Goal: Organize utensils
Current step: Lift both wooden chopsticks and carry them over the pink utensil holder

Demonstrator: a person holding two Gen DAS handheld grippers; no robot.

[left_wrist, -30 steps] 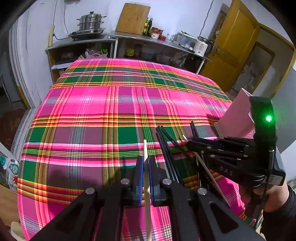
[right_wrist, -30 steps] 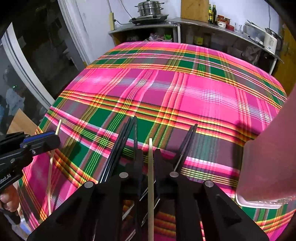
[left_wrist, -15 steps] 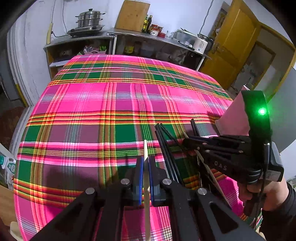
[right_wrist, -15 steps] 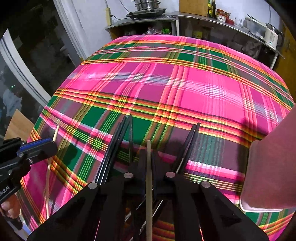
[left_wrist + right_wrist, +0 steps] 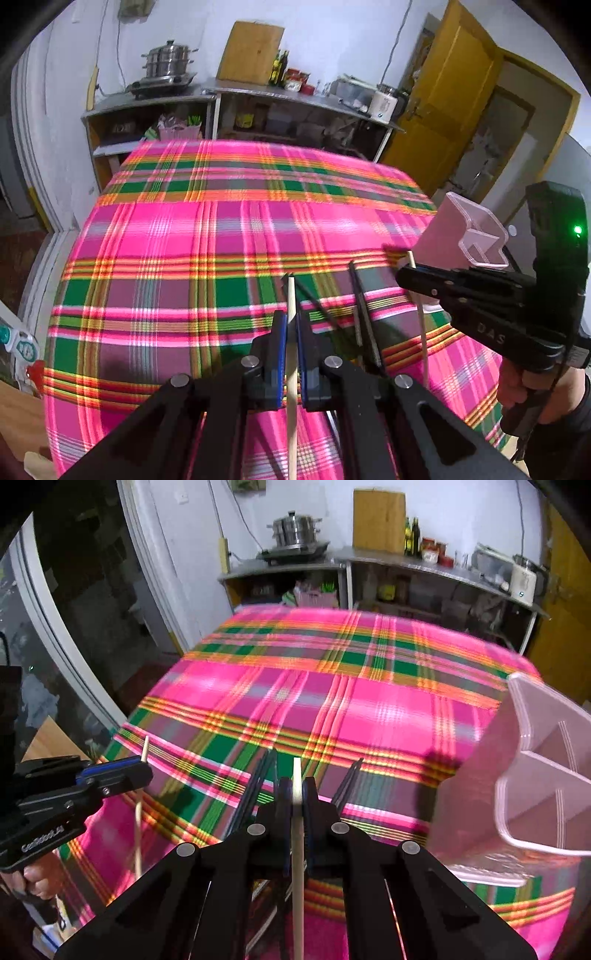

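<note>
1. The left claw (image 5: 290, 328) is clamped tight on a pale chopstick (image 5: 291, 295), held above the plaid cloth (image 5: 221, 229).
2. The right claw (image 5: 297, 794) is likewise closed on a second pale chopstick (image 5: 297, 775).
3. Black chopsticks (image 5: 255, 786) lie loose on the counter beneath both claws.
4. A pink divided holder (image 5: 546, 775) stands just to the right of the right claw.
</note>
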